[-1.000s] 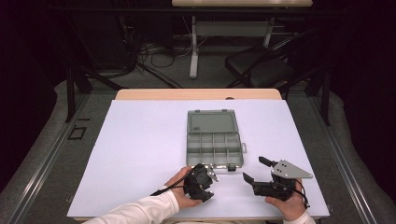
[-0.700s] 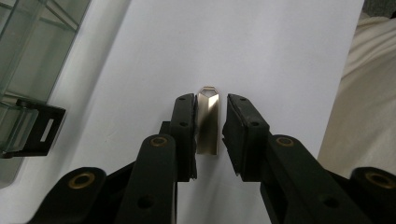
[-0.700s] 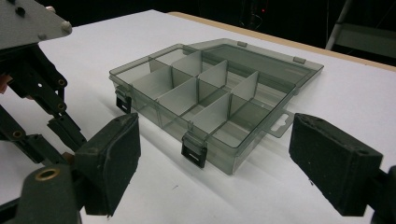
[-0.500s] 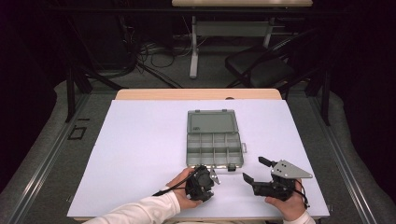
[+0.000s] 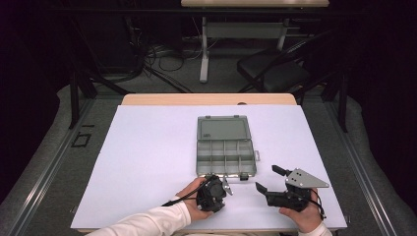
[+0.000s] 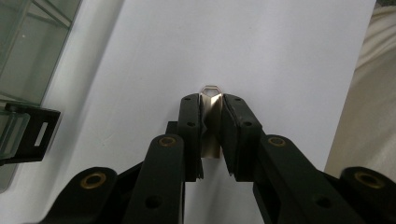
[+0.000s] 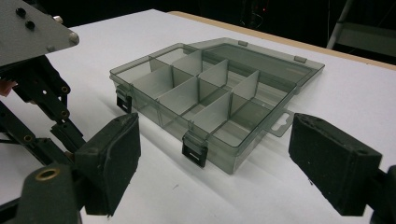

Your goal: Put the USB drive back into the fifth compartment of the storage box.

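Dark room with cables, a chair and table legs beyond; in the foreground a table (image 5: 147,147) covered by a white sheet, wooden edge showing at its far side. Item one: a grey see-through compartment box (image 5: 225,152) lying open near the middle of the sheet, lid folded flat away from the person, dividers upright, two black latches on the near wall. Item two: left gripper (image 5: 222,186), held in the person's left hand (image 5: 193,199) just in front of the box's near edge; its jaws have just been closing and now stand narrow, pads pressed on a small flat metal piece (image 6: 211,122) that stands upright between them, its pointed end with a hole poking out past the fingertips. The left gripper view gives this grip in close detail, along with a corner of the box and one latch at the far left; from the high view the piece appears as a pale sliver at the gripper's tip, near the box's near wall. Item three: right gripper (image 5: 268,179), held in the right hand (image 5: 306,216) to the right of the box's near corner, jaws spread wide, nothing between them, touching nothing. The right gripper view looks between those two jaws at the box, its compartments looking empty, and at part of the left gripper at the left edge.
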Demonstrator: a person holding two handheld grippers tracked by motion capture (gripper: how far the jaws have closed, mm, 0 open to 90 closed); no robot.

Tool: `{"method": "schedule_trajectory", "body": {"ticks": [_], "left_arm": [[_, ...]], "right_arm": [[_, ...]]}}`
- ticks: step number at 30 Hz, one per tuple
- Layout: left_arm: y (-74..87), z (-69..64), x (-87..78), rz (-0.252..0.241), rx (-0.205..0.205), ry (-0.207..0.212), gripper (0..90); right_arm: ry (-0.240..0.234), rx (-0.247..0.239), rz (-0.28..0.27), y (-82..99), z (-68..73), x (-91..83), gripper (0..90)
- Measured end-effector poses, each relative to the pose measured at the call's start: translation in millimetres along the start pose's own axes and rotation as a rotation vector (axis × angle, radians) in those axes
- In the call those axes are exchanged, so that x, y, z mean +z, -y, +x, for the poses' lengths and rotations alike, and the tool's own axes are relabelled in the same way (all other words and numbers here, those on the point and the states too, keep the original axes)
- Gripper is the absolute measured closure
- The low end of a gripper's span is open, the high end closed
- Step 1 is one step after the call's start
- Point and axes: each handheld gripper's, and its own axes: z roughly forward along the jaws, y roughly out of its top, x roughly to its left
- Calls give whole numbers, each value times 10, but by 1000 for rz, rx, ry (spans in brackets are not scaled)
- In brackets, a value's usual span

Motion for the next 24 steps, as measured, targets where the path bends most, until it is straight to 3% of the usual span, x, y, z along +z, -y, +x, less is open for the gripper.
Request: {"method": "schedule_trajectory", "body": {"ticks": [24], "left_arm": [[-2, -5, 1, 1, 8, -2, 790]], "right_arm": [[-2, -4, 1, 0, -4, 4, 168]]}}
